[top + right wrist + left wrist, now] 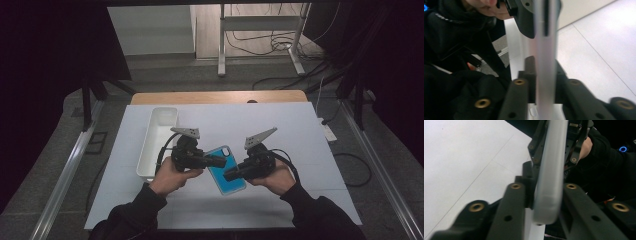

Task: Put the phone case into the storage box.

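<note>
The phone case I'm holding looks like smooth plastic, blue and a bit glossy on the face, its rim a satiny pale grey. My grippers are matt black plastic with little brass-looking inserts. The tray is plain white plastic, slightly shiny. The table top is a smooth matt white sheet, with a wood edge at the back. My sleeves are dark cloth.

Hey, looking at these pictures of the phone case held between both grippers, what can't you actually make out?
- Phone case ends, high view: covered by the left hand-held gripper and right hand-held gripper.
- Case face, both gripper views: seen edge-on and blurred.
- White bin inside: near wall hides its floor.
</note>
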